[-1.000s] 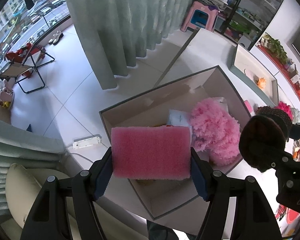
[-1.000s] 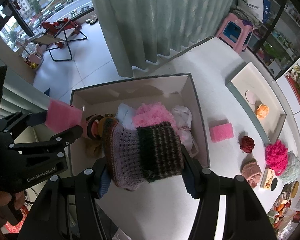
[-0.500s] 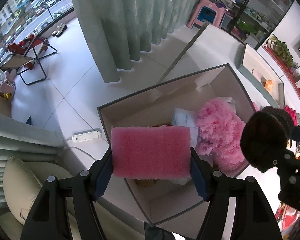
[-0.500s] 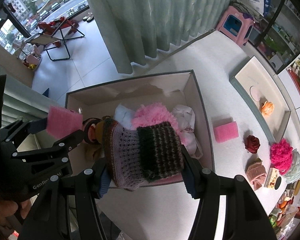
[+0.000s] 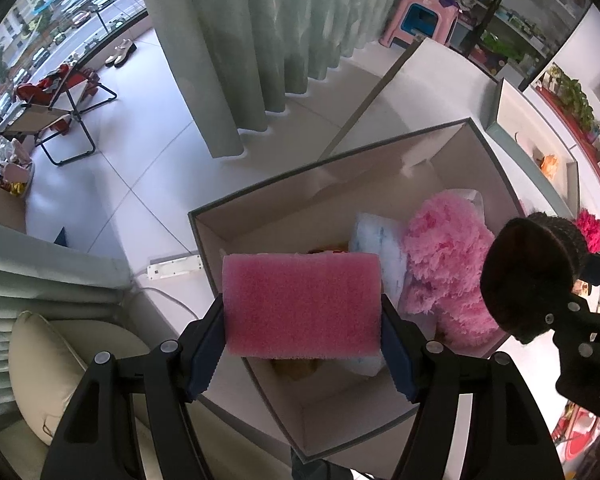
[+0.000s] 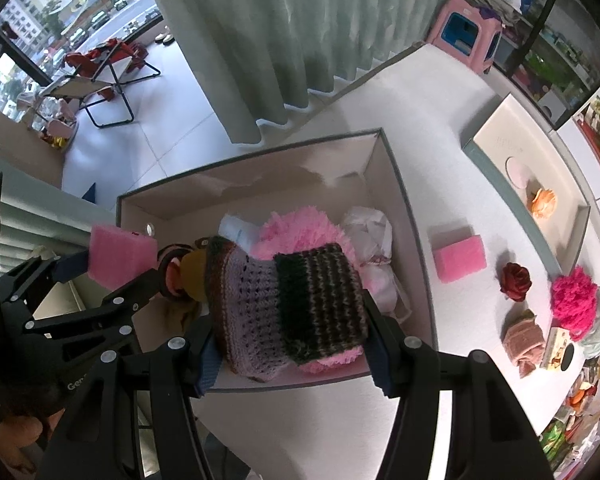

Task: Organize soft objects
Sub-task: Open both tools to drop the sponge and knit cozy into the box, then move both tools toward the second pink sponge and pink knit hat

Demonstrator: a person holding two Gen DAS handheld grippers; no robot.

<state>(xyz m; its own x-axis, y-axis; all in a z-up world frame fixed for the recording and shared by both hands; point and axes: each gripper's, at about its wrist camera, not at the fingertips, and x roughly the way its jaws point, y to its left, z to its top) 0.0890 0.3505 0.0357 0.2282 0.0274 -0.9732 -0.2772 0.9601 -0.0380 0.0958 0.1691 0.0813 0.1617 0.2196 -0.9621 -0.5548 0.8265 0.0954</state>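
Observation:
My left gripper is shut on a pink sponge and holds it above the left end of an open grey box; the sponge also shows in the right wrist view. My right gripper is shut on a knitted hat, lilac with a dark striped band, above the box's near side. Inside the box lie a fluffy pink ball, a white-blue pack and white cloth.
On the white table right of the box lie a second pink sponge, a red rose, a magenta pompom and a brown knit piece. The box lid holds an orange flower. Green curtains hang behind.
Both grippers have drifted a little over the box with their loads still held; the box sits slightly lower and more central in the views. Nothing was let go.

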